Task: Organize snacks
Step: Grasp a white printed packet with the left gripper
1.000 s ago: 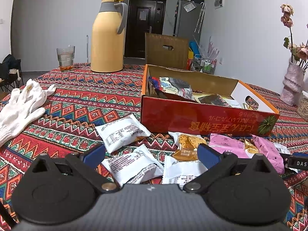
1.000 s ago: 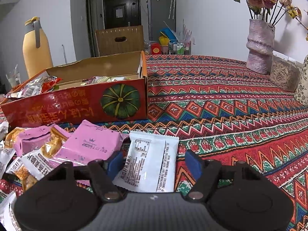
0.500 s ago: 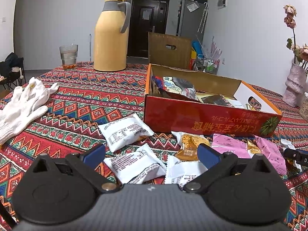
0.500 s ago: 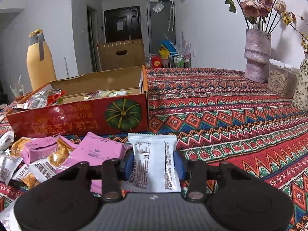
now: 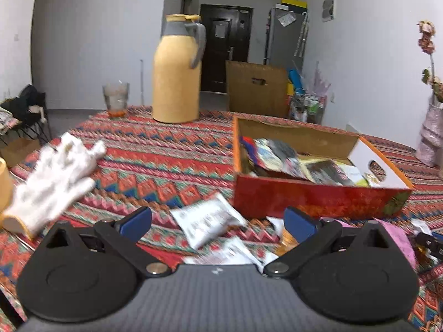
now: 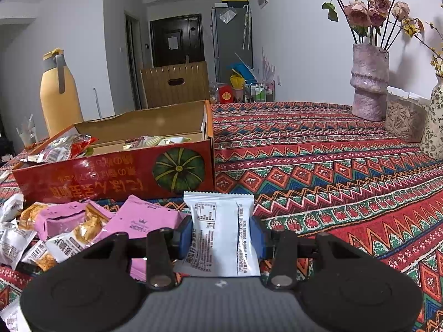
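Note:
My right gripper (image 6: 220, 235) is shut on a white snack packet (image 6: 218, 232), its blue pads pressing both long edges, and the packet is raised off the cloth. Beyond it stands the open red cardboard box (image 6: 116, 174) with several snacks inside. Pink packets (image 6: 146, 221) and orange-and-white ones (image 6: 63, 243) lie loose to the left of it. In the left wrist view my left gripper (image 5: 217, 222) stands open above the table with nothing between its pads. A white packet (image 5: 207, 221) lies below it, and the red box (image 5: 318, 196) is ahead to the right.
A white glove (image 5: 55, 182) lies at the left. A yellow thermos jug (image 5: 177, 72) and a glass (image 5: 115, 101) stand at the far side. A pink vase with flowers (image 6: 368, 83), a clear container (image 6: 401, 119) and a floral vase (image 6: 434, 127) stand at the far right.
My right gripper closed onto the white packet and lifted it slightly. My left gripper rose and swung, still open, so the loose packets sit lower in its view.

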Action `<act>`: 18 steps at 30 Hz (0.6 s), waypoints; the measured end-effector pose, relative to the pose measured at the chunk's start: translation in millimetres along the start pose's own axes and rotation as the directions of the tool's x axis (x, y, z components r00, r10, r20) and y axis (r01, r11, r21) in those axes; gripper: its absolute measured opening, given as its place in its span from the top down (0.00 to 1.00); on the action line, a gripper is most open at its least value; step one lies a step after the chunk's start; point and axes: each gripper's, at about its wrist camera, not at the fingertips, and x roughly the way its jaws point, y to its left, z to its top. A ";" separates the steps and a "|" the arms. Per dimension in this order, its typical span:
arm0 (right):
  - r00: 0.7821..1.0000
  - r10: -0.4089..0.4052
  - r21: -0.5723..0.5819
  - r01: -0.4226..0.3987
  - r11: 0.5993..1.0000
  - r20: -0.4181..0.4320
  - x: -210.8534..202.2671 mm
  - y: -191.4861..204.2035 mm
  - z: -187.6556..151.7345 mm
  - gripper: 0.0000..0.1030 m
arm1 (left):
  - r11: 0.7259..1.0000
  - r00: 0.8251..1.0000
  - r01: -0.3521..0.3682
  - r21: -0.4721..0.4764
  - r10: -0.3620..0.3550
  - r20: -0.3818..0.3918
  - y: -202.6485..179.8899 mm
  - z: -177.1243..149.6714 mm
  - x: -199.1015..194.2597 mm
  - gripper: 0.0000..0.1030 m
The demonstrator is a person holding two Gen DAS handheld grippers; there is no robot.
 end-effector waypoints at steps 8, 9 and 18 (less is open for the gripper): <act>1.000 0.003 0.007 -0.003 1.000 0.005 0.1 -0.1 0.0 0.58 | 0.997 0.997 -0.072 0.010 0.073 -0.035 15.7 31.9 16.7 0.00; 1.000 0.003 0.008 -0.003 1.000 0.005 0.1 -0.1 0.1 0.58 | 0.997 0.996 -0.076 0.010 0.076 -0.044 16.3 33.1 19.6 0.00; 1.000 0.002 0.012 -0.002 1.000 0.017 -1.4 -0.7 0.0 0.58 | 0.995 0.983 -0.098 0.003 0.097 -0.157 23.4 33.5 50.0 0.00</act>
